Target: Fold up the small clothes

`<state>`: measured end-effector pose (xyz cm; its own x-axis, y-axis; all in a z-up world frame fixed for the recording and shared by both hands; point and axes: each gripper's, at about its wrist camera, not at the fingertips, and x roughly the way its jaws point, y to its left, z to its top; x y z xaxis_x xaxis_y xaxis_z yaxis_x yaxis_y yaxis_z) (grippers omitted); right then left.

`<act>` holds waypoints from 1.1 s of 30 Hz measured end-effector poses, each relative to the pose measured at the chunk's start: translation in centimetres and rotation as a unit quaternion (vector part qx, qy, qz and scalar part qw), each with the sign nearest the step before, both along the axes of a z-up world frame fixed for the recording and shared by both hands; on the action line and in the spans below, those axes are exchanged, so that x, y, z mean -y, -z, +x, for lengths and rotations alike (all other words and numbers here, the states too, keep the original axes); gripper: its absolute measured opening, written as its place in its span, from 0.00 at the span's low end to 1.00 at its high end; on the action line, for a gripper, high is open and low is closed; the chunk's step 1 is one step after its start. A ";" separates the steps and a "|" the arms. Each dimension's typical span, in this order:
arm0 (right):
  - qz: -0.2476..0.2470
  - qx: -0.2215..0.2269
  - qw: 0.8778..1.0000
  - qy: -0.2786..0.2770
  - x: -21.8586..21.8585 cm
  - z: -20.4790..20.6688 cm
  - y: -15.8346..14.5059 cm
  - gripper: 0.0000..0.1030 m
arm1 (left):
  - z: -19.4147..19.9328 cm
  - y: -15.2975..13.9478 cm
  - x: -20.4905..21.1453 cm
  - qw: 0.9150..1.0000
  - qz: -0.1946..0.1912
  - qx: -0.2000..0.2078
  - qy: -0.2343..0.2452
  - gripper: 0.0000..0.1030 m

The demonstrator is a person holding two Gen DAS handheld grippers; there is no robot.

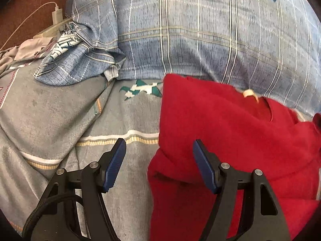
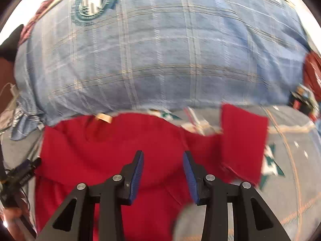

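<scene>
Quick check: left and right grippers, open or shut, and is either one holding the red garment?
Left gripper: open, holding nothing; it hovers at the edge of the red garment.
Right gripper: open, nothing between its pads, above the red garment.

A small shirt (image 2: pixel 124 146) lies spread on the bedsheet (image 1: pixel 128 120), its collar end touching the pillow (image 1: pixel 200 36) behind it. One sleeve (image 2: pixel 243 138) extends off the shirt's right side, also near the pillow. A crumpled pillowcase (image 1: pixel 84 60) sits left of the shirt w/ a charger (image 1: pixel 57 15) beyond, well apart from the shirt.
</scene>
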<state>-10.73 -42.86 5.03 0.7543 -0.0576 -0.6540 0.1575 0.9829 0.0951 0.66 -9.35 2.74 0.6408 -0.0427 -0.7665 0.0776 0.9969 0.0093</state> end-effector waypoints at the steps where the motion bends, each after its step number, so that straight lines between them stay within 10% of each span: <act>1: -0.006 -0.003 1.000 -0.009 -0.4 0.8 0.0 0.37 | 0.1 0.3 0.1 1.000 0.004 -0.007 -0.001 0.67; 6: 0.007 -0.026 0.994 -0.102 -4.1 6.1 1.2 0.41 | 0.8 1.1 0.4 0.999 0.022 -0.025 0.007 0.67; 14: -0.125 -0.090 0.953 -0.260 -10.7 10.2 5.0 0.39 | 1.0 1.3 0.6 0.999 0.031 -0.026 0.014 0.68; 17: -0.113 -0.088 0.951 -0.275 -11.1 10.2 5.4 0.04 | 1.0 1.3 0.6 0.999 0.032 -0.025 0.014 0.68; 27: -0.167 -0.058 0.963 -0.205 -11.3 10.3 5.7 0.04 | 0.9 1.0 0.6 0.999 0.024 -0.020 0.014 0.67; 30: -0.167 -0.049 0.966 -0.189 -11.0 8.8 4.3 0.25 | 0.7 0.3 0.2 1.000 -0.007 -0.015 0.018 0.67; 32: -0.164 -0.019 0.972 -0.169 -10.1 6.4 3.1 0.66 | 0.5 0.0 0.4 1.000 -0.013 -0.010 0.023 0.67; 33: -0.160 -0.008 0.974 -0.162 -9.5 5.6 2.9 0.67 | 0.4 0.1 0.8 0.999 -0.009 -0.011 0.030 0.67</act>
